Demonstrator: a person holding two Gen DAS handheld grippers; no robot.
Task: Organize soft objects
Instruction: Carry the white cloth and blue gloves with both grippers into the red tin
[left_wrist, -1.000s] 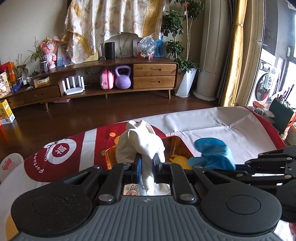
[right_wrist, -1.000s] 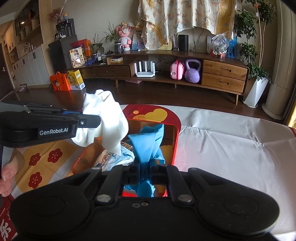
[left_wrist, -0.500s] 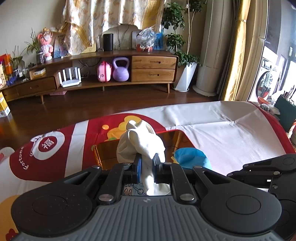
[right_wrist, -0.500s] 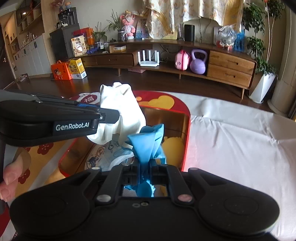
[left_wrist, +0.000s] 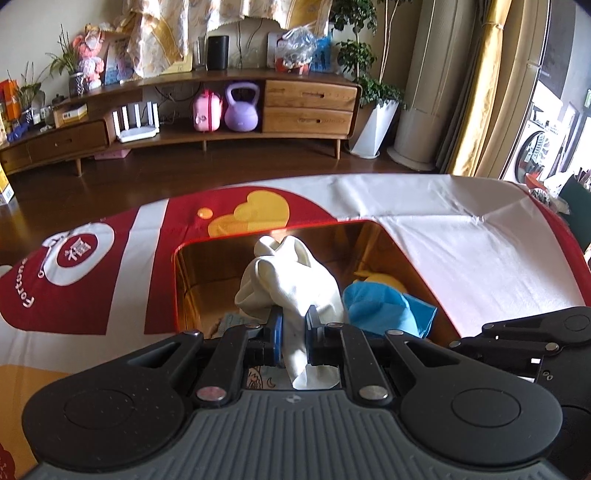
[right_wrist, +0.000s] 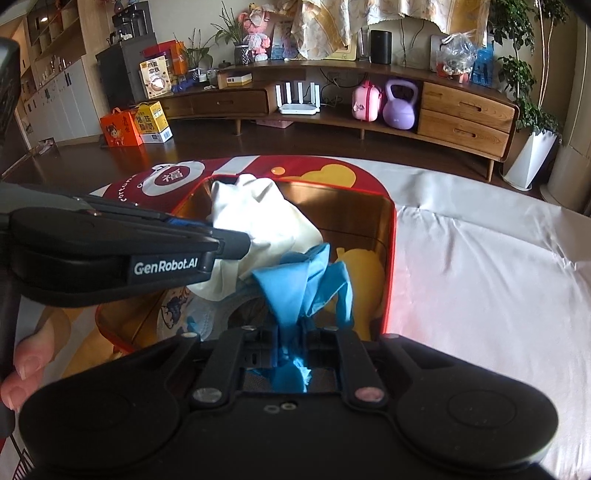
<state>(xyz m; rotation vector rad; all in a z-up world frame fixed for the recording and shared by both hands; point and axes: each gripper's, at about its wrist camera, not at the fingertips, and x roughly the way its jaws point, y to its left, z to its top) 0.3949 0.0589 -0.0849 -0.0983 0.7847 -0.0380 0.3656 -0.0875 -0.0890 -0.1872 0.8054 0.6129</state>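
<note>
Left gripper (left_wrist: 293, 338): jaws pinched narrow on white cloth (left_wrist: 291, 284), bunched and creased, hanging just above the red-rimmed box (left_wrist: 177, 280) — likely poised for dropping in.

Right gripper (right_wrist: 291, 334): jaws have just been opening; blue cloth (right_wrist: 306, 280) sits between them, crumpled, sagging into the box beside a yellow item (right_wrist: 364, 269).

Beyond the jaws, the box rests on the cloth-covered surface (right_wrist: 480, 266).

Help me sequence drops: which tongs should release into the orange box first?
Right. The right tongs have just been opening, blue cloth between them, low inside the box; left tongs clamp the white cloth tight.
</note>
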